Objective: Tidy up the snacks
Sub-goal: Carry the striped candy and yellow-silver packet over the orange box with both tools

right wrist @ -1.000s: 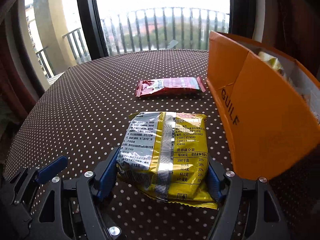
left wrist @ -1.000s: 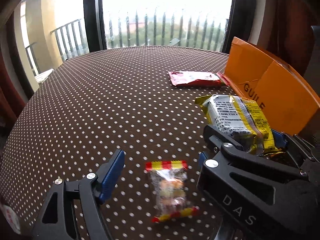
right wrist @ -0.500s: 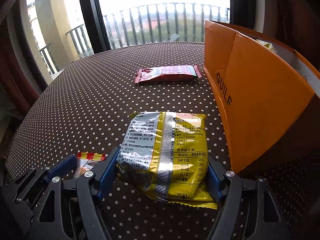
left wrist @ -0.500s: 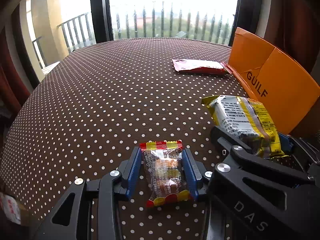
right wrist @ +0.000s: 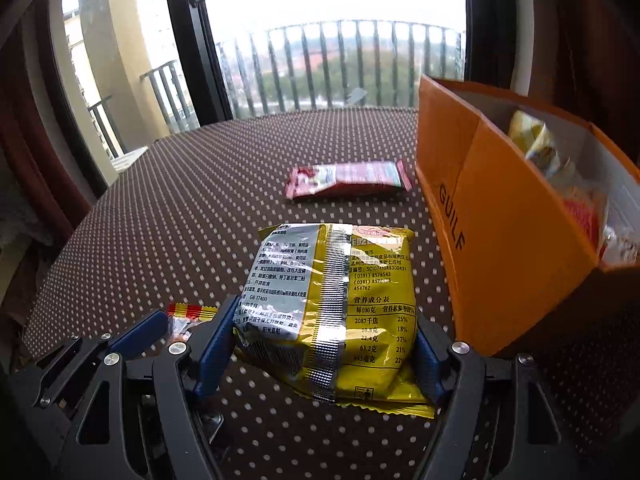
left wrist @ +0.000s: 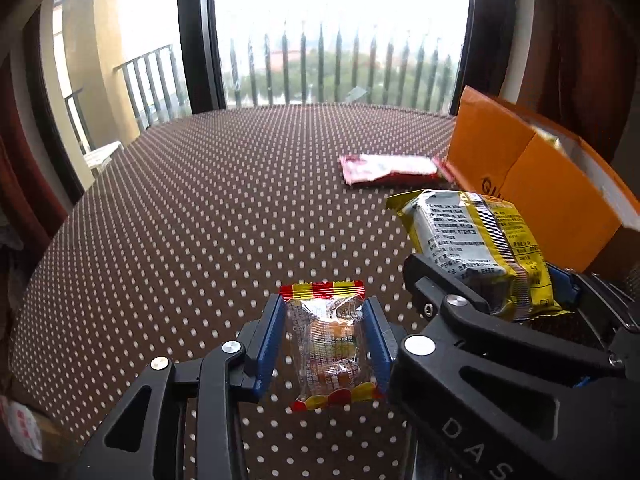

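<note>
My left gripper [left wrist: 325, 334] is shut on a small clear candy packet [left wrist: 328, 344] with red and yellow ends, held above the table. My right gripper [right wrist: 324, 336] is shut on a yellow noodle packet [right wrist: 340, 304], which also shows in the left wrist view [left wrist: 476, 240]. A red and white snack packet [right wrist: 348, 179] lies flat on the table beside the orange box [right wrist: 508, 236]; it also shows in the left wrist view [left wrist: 390, 168]. The box [left wrist: 532, 184] is open and holds several snacks [right wrist: 540, 148]. The candy packet's end [right wrist: 192, 312] shows in the right wrist view.
The round table has a brown polka-dot cloth [left wrist: 208, 208]. Behind it stand a dark window frame [left wrist: 196, 36] and balcony railings [right wrist: 340, 64]. A small carton [left wrist: 24, 432] sits low at the left edge.
My left gripper closed on the candy packet and lifted it off the table. My right gripper rose with the yellow packet, and the inside of the box came into view.
</note>
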A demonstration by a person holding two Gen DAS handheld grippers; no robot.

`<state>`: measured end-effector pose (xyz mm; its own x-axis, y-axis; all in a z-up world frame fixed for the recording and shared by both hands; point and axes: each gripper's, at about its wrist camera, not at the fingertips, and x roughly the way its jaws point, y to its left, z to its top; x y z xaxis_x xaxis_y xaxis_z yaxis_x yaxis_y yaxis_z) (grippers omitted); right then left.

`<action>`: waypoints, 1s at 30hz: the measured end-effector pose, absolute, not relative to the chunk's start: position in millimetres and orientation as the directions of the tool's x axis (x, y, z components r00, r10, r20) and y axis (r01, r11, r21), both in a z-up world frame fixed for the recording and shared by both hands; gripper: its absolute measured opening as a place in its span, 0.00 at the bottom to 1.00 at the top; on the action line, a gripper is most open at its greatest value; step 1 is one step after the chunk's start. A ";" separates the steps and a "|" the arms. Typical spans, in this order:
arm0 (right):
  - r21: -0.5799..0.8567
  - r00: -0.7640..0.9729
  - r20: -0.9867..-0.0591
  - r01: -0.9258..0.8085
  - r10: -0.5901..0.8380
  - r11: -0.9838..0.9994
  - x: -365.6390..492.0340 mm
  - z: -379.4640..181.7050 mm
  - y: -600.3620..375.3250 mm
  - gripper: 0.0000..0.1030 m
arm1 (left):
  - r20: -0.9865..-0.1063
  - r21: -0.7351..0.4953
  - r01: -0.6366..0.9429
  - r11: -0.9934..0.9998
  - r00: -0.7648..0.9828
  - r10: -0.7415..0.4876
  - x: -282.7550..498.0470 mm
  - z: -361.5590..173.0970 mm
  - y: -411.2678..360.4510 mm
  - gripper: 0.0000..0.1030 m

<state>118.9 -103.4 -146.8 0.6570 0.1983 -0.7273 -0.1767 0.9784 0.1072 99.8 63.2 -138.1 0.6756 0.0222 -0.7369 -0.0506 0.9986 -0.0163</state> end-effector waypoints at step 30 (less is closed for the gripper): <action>0.088 0.797 -0.558 -0.219 0.230 0.972 125.7 -32.4 -121.8 0.76 | -0.555 -0.033 0.001 0.999 0.832 -0.019 105.4 -22.0 41.1 0.39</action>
